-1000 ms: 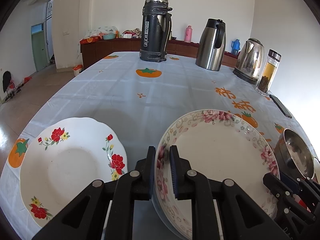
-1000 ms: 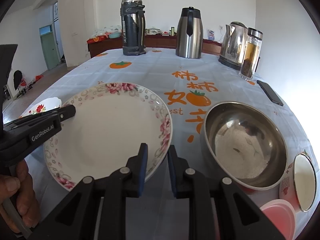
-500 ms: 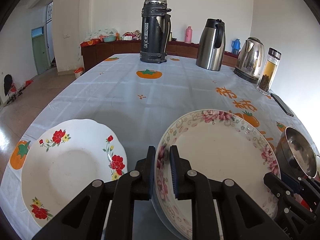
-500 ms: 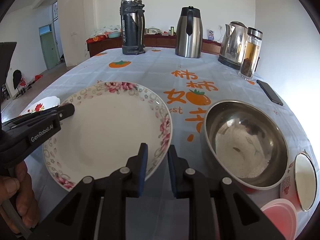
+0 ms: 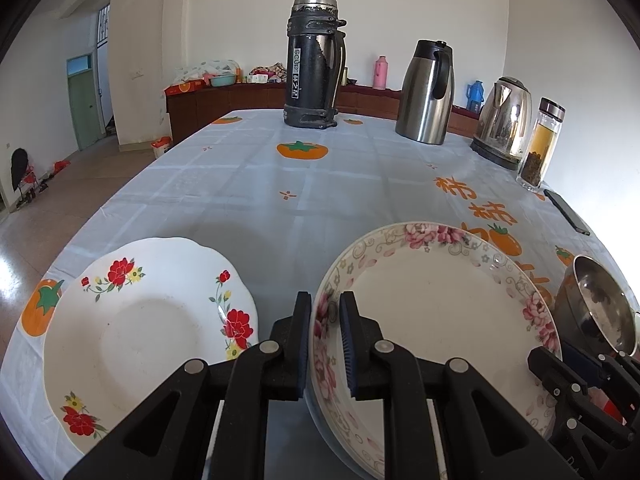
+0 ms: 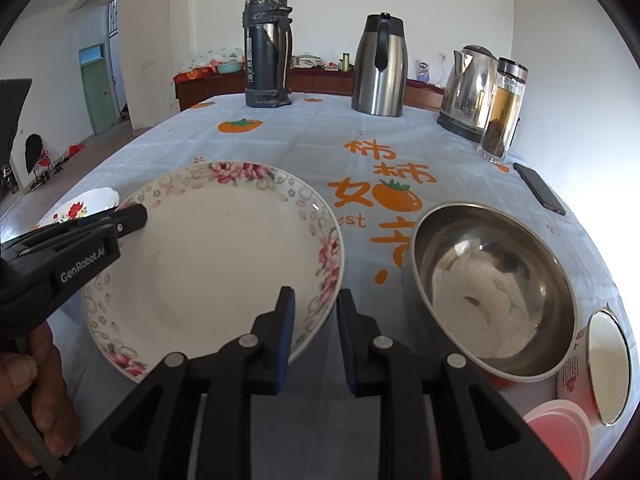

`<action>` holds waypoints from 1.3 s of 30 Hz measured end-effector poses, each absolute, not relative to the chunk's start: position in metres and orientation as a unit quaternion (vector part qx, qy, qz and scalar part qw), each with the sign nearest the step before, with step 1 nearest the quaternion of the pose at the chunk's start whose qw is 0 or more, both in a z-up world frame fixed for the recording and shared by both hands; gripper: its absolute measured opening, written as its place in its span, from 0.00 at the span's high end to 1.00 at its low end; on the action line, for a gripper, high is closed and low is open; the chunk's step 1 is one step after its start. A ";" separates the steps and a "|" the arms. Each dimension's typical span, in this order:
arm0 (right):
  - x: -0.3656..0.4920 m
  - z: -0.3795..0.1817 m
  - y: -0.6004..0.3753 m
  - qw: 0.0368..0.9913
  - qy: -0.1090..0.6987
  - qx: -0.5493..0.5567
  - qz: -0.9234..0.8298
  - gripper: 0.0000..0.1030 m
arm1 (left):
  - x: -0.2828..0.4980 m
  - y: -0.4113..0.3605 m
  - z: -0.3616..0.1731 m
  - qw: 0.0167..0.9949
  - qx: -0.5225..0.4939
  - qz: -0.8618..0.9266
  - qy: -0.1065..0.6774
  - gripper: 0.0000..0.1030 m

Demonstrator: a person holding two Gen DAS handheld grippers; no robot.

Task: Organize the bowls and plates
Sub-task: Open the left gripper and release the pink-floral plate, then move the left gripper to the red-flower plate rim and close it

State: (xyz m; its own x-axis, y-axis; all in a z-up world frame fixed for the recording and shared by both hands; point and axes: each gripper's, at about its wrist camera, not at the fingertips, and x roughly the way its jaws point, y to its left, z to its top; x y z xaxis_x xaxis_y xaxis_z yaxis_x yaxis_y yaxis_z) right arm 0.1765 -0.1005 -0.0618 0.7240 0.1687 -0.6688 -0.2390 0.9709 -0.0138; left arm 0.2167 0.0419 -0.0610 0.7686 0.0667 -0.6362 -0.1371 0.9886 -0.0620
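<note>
My left gripper [image 5: 325,340] is shut on the left rim of a pink-flowered plate [image 5: 436,304] and holds it tilted above the table. The same plate [image 6: 216,256] fills the middle of the right wrist view, with the left gripper's fingers [image 6: 128,218] on its far left rim. My right gripper [image 6: 314,336] has its jaws astride the plate's right rim with a gap on each side. A white plate with red flowers [image 5: 140,332] lies flat to the left. A steel bowl [image 6: 492,288] sits to the right.
A black thermos [image 5: 314,60], a steel jug [image 5: 426,92], a kettle [image 5: 502,120] and a tea bottle [image 5: 540,144] stand at the far end. A phone [image 6: 538,188] lies at the right edge. A small white cup [image 6: 608,364] and a pink lid [image 6: 556,436] sit at the near right.
The right gripper's jaws have opened slightly around the plate's rim. The plate has stayed in the left gripper and has shifted a little lower.
</note>
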 end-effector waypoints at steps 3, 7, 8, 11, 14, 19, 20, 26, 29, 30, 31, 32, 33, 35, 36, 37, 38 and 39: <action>0.176 -0.061 -0.100 0.928 0.352 -0.051 0.111 0.78 | 0.217 0.046 -0.063 0.936 -0.063 0.053 0.341 0.84; 0.176 -0.061 -0.102 0.928 0.352 -0.050 0.112 0.78 | 0.218 0.042 -0.062 0.937 -0.055 0.056 0.340 0.84; 0.176 -0.061 -0.101 0.928 0.353 -0.049 0.113 0.77 | 0.218 0.042 -0.062 0.937 -0.057 0.055 0.340 0.84; 0.175 -0.061 -0.099 0.928 0.352 -0.051 0.116 0.74 | 0.219 0.040 -0.062 0.937 -0.056 0.057 0.340 0.84; 0.171 -0.059 -0.099 0.931 0.340 -0.051 0.121 0.74 | 0.217 0.041 -0.063 0.938 -0.056 0.056 0.336 0.84; 0.165 -0.054 -0.098 0.939 0.316 -0.053 0.125 0.71 | 0.212 0.045 -0.061 0.942 -0.061 0.061 0.325 0.84; 0.164 -0.053 -0.099 0.941 0.312 -0.052 0.124 0.67 | 0.211 0.046 -0.060 0.943 -0.062 0.062 0.321 0.84; 0.154 -0.046 -0.103 0.950 0.277 -0.041 0.137 0.52 | 0.194 0.054 -0.058 0.945 -0.070 0.073 0.312 0.57; 0.147 -0.042 -0.103 0.953 0.258 -0.031 0.153 0.52 | 0.177 0.066 -0.052 0.945 -0.080 0.079 0.307 0.57; 0.146 -0.041 -0.103 0.952 0.255 -0.020 0.168 0.52 | 0.167 0.075 -0.049 0.945 -0.086 0.086 0.303 0.55; 0.145 -0.040 -0.101 0.949 0.255 -0.011 0.183 0.52 | 0.161 0.081 -0.047 0.945 -0.089 0.093 0.300 0.53; 0.144 -0.039 -0.097 0.948 0.256 -0.011 0.191 0.52 | 0.154 0.089 -0.045 0.945 -0.091 0.103 0.296 0.47; 0.143 -0.038 -0.090 0.946 0.255 -0.016 0.201 0.53 | 0.146 0.101 -0.042 0.945 -0.093 0.116 0.290 0.44; 0.141 -0.034 -0.076 0.941 0.252 -0.024 0.225 0.56 | 0.135 0.116 -0.038 0.944 -0.090 0.141 0.284 0.44; 0.141 -0.033 -0.069 0.938 0.252 -0.025 0.237 0.56 | 0.131 0.126 -0.036 0.943 -0.087 0.159 0.280 0.44; 0.142 -0.031 -0.060 0.933 0.255 -0.026 0.253 0.56 | 0.127 0.136 -0.036 0.941 -0.083 0.176 0.278 0.44; 0.142 -0.030 -0.053 0.929 0.257 -0.027 0.264 0.56 | 0.127 0.145 -0.036 0.938 -0.081 0.188 0.281 0.43; 0.143 -0.028 -0.044 0.925 0.258 -0.029 0.277 0.57 | 0.127 0.153 -0.038 0.934 -0.080 0.199 0.286 0.43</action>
